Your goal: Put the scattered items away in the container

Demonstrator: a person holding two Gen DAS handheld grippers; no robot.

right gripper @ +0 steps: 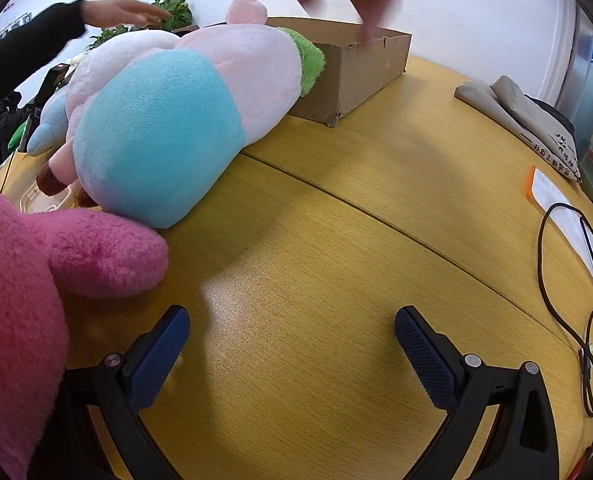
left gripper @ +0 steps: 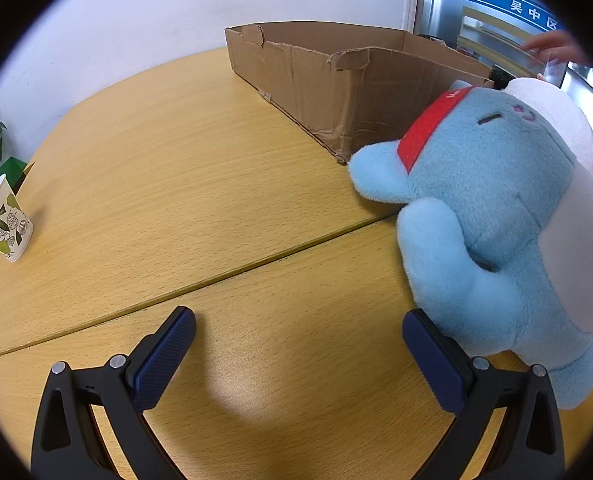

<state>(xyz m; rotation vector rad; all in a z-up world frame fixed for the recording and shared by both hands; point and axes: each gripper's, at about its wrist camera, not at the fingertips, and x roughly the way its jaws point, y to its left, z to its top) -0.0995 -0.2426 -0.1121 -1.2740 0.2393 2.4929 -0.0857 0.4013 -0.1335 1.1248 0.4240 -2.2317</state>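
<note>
**Both grippers open, low over table**

Your left gripper (left gripper: 298, 334) is spread and empty; the light-blue plush toy with red headband (left gripper: 496, 216) touches its right finger at 2 o'clock. Your right gripper (right gripper: 292, 332) gapes over bare wooden tabletop (right gripper: 336, 240). The shallow brown cardboard box (right gripper: 352, 68) sits at 12 o'clock.

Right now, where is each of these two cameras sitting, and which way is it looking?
Left wrist: on the left gripper, looking across the wooden table at the cardboard box and blue plush toy; open jaws show.
Right wrist: on the right gripper, facing the pastel plush toy, with a pink plush toy at left; open jaws show.
Shared: table and box.
</note>
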